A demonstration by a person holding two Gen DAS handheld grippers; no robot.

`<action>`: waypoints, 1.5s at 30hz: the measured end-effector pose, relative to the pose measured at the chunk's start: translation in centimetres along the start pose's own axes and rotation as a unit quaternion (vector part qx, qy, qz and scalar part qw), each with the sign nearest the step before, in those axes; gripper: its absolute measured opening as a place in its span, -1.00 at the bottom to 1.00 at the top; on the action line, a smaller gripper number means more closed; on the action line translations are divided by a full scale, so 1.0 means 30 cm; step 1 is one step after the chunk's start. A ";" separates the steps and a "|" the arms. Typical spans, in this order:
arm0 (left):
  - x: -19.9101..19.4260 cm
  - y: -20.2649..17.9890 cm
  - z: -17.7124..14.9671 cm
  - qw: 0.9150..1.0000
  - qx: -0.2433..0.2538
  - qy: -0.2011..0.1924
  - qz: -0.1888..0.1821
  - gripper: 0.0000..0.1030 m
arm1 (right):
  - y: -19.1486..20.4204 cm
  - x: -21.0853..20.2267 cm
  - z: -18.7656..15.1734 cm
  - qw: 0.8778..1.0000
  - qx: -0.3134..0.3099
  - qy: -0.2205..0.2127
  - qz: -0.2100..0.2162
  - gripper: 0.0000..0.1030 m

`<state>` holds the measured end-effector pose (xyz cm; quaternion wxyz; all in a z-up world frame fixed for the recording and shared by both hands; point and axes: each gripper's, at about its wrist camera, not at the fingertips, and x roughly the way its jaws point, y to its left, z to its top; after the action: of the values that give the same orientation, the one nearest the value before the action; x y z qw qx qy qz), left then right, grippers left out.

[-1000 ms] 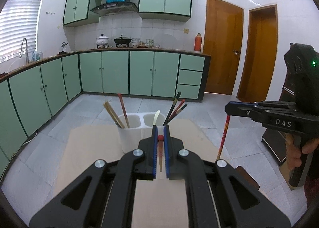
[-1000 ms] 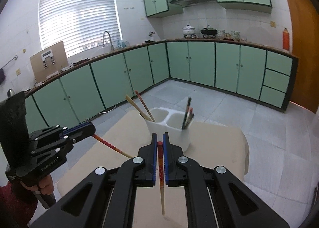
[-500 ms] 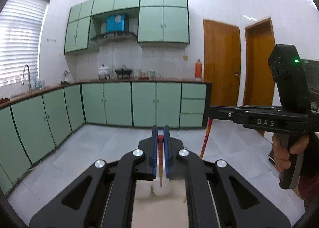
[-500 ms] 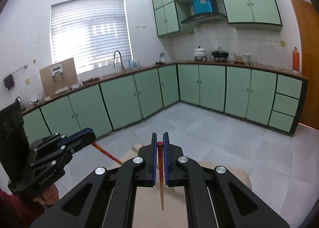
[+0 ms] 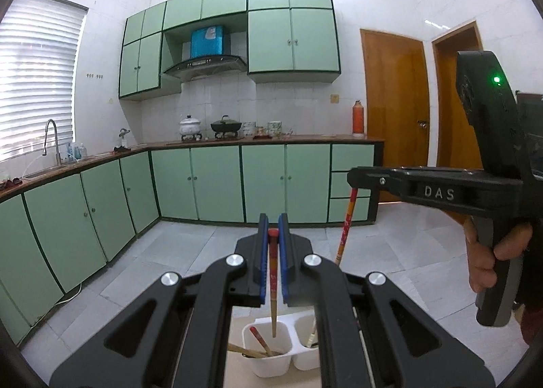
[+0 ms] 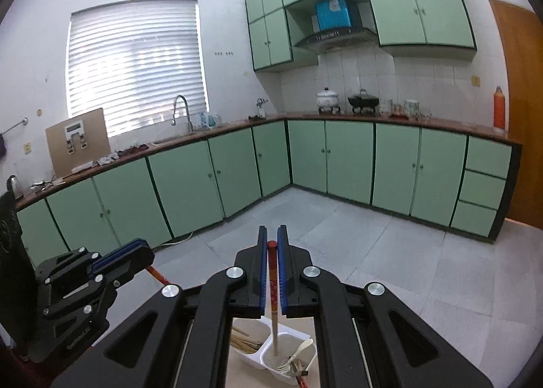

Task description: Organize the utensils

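Carrying one red-topped chopstick in each hand-held gripper, the person has both poised above the white two-compartment utensil holder (image 5: 271,354), which stands on the pale worktop (image 6: 234,374) low in both views. The left hand-held gripper (image 5: 273,235) is clamped narrow on its chopstick (image 5: 273,286), which hangs almost upright with its tip over the holder's left compartment, where other chopsticks (image 5: 253,350) already lie. The right hand-held gripper (image 6: 272,247) is likewise pinched tight on the second chopstick (image 6: 273,299); its tip points at the right compartment, which holds a fork (image 6: 285,366) and what looks like a white spoon (image 6: 302,349), though the fisheye rim makes that hard to confirm.

The step in hand appears to be the delivery of this pair to the holder. If chopsticks belong together, the next move calls for shifting the right stick across to the chopstick compartment, lowering both tips past the rim, then letting go. A drop from high up could bounce a stick out or tip the light holder.
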<state>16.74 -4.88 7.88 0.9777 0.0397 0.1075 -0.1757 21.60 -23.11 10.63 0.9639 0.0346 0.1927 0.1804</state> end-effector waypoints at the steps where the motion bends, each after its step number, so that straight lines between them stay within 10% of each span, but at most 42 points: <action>1: 0.021 0.005 -0.011 1.000 0.000 0.003 0.001 -0.90 | -0.005 0.018 -0.012 1.000 0.001 0.003 -0.002 -0.89; 16: 0.210 0.081 -0.217 0.996 -0.017 0.091 -0.001 -0.83 | -0.055 0.156 -0.268 0.996 0.022 0.089 -0.003 -0.73; 20: 0.163 0.096 -0.218 0.996 -0.026 0.081 0.004 -0.19 | -0.064 0.095 -0.280 0.997 0.032 0.070 -0.017 -0.35; 29: -0.041 0.086 -0.199 0.998 -0.046 0.042 0.032 0.55 | -0.015 -0.125 -0.313 0.997 0.032 0.019 -0.062 0.19; 45: -0.331 -0.015 -0.309 0.996 -0.035 0.062 0.054 0.85 | 0.141 -0.381 -0.484 0.997 0.041 0.017 -0.063 0.84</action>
<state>5.68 -0.89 1.06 0.9781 0.0220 0.1714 -0.1155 4.78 -23.33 1.89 0.9676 0.0591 0.2184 0.1119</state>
